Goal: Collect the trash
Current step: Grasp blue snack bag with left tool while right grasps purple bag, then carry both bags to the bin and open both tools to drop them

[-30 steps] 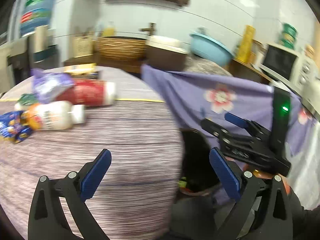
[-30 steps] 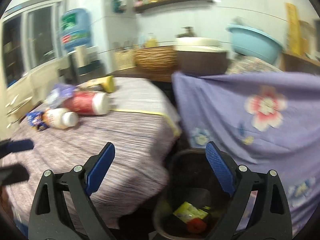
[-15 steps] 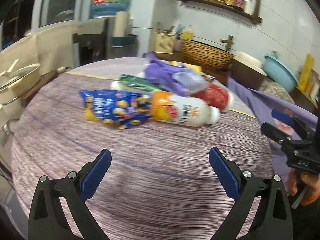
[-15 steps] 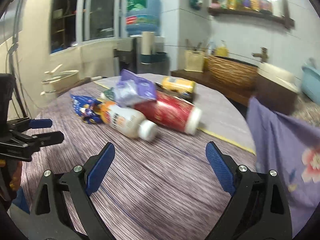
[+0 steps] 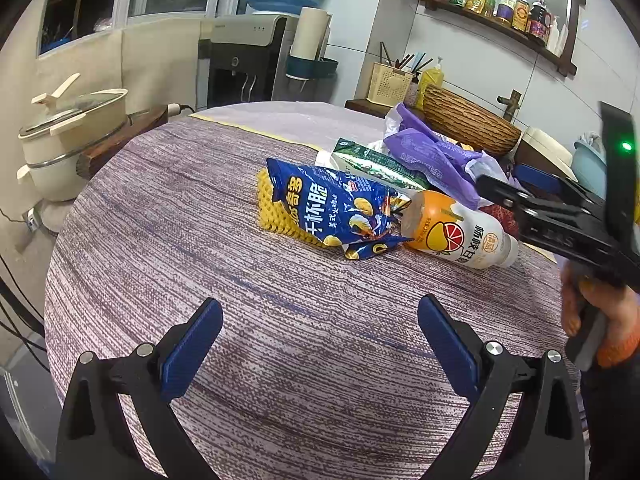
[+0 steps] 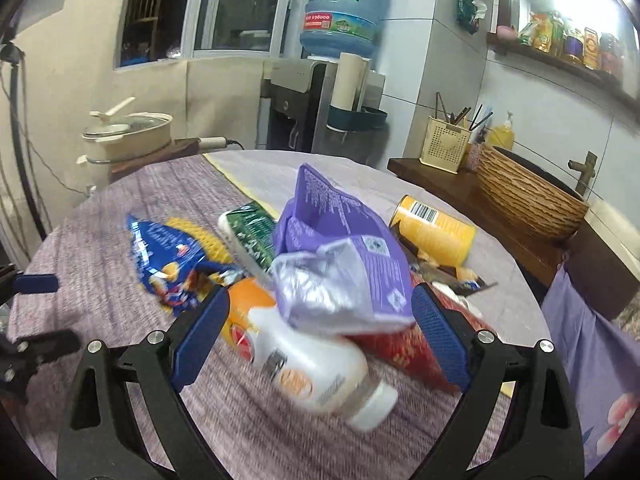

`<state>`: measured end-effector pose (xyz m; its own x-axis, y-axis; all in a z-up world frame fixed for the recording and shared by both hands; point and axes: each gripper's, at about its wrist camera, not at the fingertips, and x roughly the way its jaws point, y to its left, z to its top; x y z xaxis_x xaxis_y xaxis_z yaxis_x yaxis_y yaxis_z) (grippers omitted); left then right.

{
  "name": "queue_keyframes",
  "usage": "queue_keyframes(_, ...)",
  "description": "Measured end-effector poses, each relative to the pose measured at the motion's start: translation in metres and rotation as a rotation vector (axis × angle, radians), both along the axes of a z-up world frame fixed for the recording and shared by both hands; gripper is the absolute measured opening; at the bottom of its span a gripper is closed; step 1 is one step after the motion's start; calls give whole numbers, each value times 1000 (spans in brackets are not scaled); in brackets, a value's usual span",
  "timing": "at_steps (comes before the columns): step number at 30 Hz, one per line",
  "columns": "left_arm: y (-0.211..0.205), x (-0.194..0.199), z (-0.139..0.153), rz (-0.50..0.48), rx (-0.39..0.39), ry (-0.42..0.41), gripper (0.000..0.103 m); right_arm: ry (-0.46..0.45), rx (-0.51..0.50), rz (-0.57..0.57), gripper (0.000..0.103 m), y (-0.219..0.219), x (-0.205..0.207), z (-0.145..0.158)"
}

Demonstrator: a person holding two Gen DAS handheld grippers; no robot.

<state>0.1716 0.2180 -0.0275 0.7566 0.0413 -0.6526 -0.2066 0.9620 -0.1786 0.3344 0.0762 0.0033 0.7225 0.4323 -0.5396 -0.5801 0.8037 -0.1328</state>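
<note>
In the left wrist view, the left gripper (image 5: 318, 334) hangs over bare tablecloth (image 5: 200, 248) with its blue pads wide apart and nothing between them. The trash lies in a heap beyond it. A white drink bottle (image 5: 460, 232) with an orange label lies on its side. Touching the bottle's orange end on the left is a blue chip bag (image 5: 332, 208), which rests on a piece of yellow foam netting (image 5: 276, 216). Behind the bottle sits a green carton (image 5: 376, 164), and a crumpled purple bag (image 5: 432, 156) lies partly over that carton. The right gripper (image 5: 520, 196) reaches in from the right edge just above the bottle's cap end, held by a hand (image 5: 592, 312); from here I cannot tell how far its fingers are spread.

In the right wrist view, the right gripper (image 6: 320, 336) is spread open, and it hovers right at the heap, gripping nothing. The bottle (image 6: 304, 356) lies between the pads, blurred, cap toward the camera. The purple bag (image 6: 344, 256) sits on top of the bottle. A red can (image 6: 408, 348) lies just right of the bottle, under the bag's edge. A yellow can (image 6: 436, 228) lies behind the bottle on the right, the carton (image 6: 252, 232) behind it on the left, and the chip bag (image 6: 168, 260) further left. The left gripper's tips (image 6: 36, 284) show at the left edge.
</note>
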Motion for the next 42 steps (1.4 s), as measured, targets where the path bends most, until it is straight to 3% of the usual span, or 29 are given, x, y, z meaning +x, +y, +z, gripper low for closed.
queue_keyframes(3, 5, 6, 2, -10, 2, -1, 96, 7, -21, -25, 91, 8, 15, -7)
queue_keyframes(8, 20, 21, 5, 4, -8, 1, 96, 45, -6, -20, 56, 11, 23, -13)
queue_keyframes(14, 39, 45, 5, 22, -65, 12, 96, -13, -16, 11, 40, 14, 5, -10)
queue_keyframes(22, 56, 84, 2, 75, -145, 28, 94, -123, -7, 34, 35, 12, -27, 6)
queue_keyframes(28, 53, 100, -3, 82, -146, 53, 66, -140, 21, 43, 34, 3, -40, 16)
queue_keyframes(30, 52, 101, -6, 77, -154, 59, 40, -140, 37, 39, 34, -3, -44, 17)
queue_keyframes(33, 54, 91, -7, 87, -170, 49, 27, -124, 61, 31, 34, -11, -48, 18)
queue_keyframes(42, 52, 47, 8, 93, -195, -45, 12, -104, 139, 3, 34, -40, -66, 21)
